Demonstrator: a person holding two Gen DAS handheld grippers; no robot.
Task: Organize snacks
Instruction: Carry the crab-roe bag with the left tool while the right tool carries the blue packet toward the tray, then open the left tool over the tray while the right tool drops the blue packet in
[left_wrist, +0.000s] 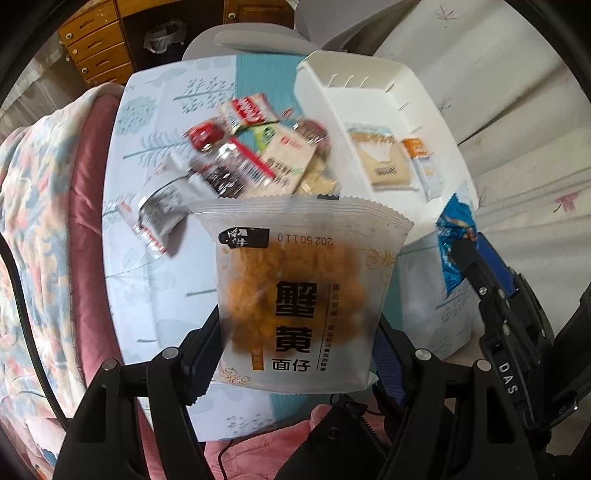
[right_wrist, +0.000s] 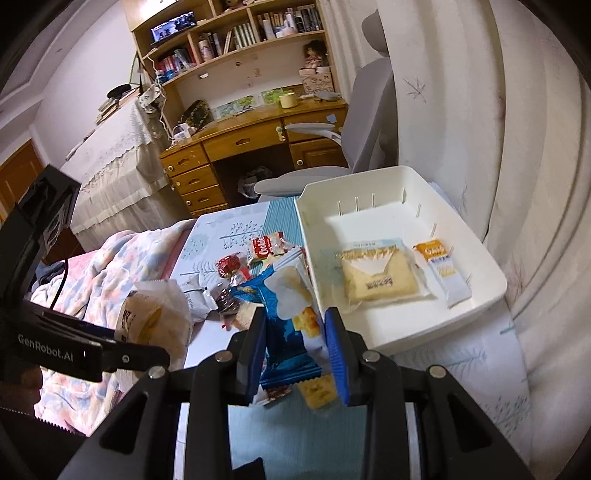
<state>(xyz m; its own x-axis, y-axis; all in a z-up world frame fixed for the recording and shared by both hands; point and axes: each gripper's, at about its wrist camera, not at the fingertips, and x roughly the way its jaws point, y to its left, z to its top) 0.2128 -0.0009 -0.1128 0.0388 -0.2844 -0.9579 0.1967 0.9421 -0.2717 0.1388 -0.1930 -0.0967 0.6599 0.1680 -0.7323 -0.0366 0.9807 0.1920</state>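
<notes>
My left gripper (left_wrist: 295, 354) is shut on a frosted packet of orange noodle snack (left_wrist: 299, 288) and holds it above the table. It shows in the right wrist view too (right_wrist: 155, 317). My right gripper (right_wrist: 295, 354) is shut on a blue snack packet (right_wrist: 284, 325), also visible in the left wrist view (left_wrist: 456, 243). A pile of loose snack packets (left_wrist: 251, 155) lies on the table (right_wrist: 236, 288). The white bin (right_wrist: 491, 280) holds a pale cake packet (right_wrist: 380, 273) and an orange-white cracker packet (right_wrist: 443, 269); it also shows in the left wrist view (left_wrist: 317, 96).
The small table has a pale leaf-print cloth (left_wrist: 147, 236). A floral quilt (left_wrist: 33, 221) lies to the left. A grey chair (right_wrist: 369, 122) and a wooden desk (right_wrist: 236, 144) stand beyond the table. White curtains (right_wrist: 517, 147) hang on the right.
</notes>
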